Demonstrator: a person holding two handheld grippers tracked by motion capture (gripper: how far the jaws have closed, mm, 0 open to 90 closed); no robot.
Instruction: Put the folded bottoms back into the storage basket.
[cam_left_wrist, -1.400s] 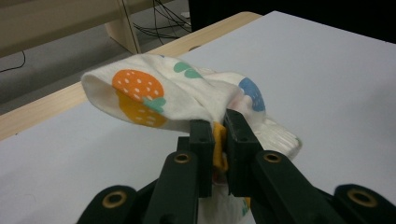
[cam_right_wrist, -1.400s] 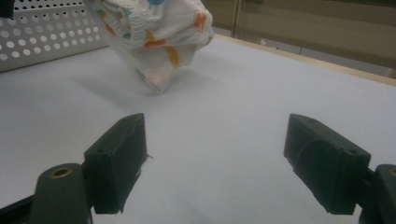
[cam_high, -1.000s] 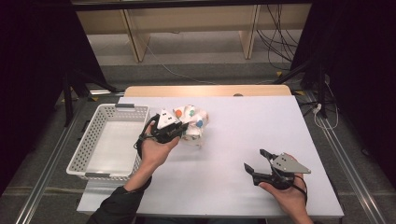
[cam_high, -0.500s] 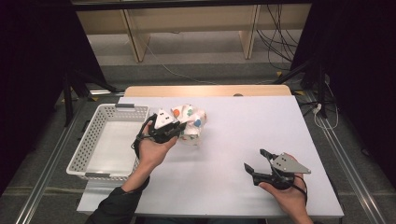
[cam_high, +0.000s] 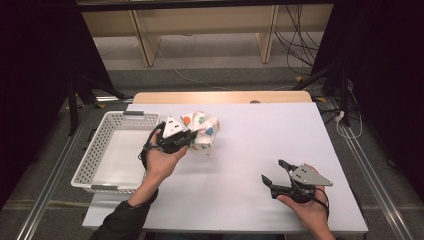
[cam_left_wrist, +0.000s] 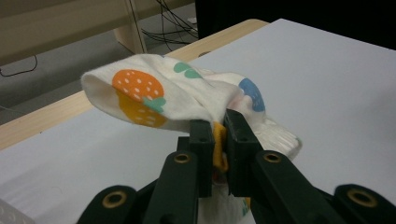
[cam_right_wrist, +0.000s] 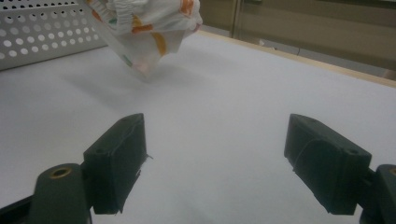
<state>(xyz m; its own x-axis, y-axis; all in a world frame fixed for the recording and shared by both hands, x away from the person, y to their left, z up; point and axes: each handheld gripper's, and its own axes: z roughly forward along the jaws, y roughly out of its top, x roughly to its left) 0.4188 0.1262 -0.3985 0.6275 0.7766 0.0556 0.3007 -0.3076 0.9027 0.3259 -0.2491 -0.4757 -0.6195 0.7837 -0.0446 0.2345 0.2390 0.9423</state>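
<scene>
While the fruit-print cloth hangs bunched just beside the white basket, my left gripper pinches one fold; that thin bite could slip. My right gripper waits spread wide, well apart, holding nothing.

White cloth printed with orange strawberries, green leaves, blue spots — beside a white perforated basket, on a white table.

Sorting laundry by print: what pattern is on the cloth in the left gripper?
White cloth with orange, green and blue fruit prints; clearest in the left gripper view.
</scene>
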